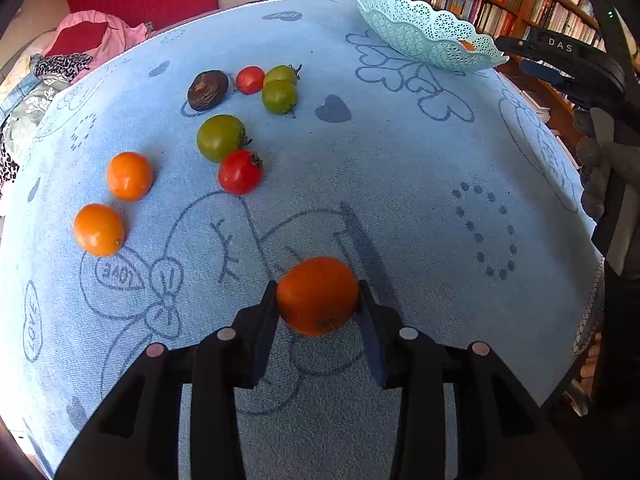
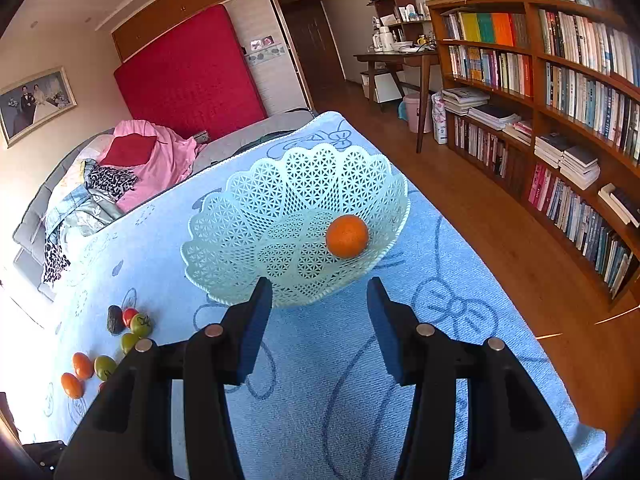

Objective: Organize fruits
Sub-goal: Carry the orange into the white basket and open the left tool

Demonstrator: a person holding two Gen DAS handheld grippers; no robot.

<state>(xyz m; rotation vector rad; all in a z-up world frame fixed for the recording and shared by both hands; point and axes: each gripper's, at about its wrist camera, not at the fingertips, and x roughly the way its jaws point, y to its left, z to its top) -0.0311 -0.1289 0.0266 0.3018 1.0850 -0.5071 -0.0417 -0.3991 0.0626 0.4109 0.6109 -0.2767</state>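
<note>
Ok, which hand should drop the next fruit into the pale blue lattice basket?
Left. The left gripper already clamps an orange fruit; the right gripper hangs open and empty before the pale blue lattice basket.

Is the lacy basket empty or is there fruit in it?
Not empty. One orange fruit lies inside the basket; nothing else shows in it.

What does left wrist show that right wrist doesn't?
Left wrist only: the left gripper shut on an orange above the cloth, and a red tomato near it. Right wrist only: the open right gripper, the basket's inside with one orange fully in view, and the wedding photo. Both: basket, dark fruit, green tomatoes, two loose oranges, bookshelf.
</note>
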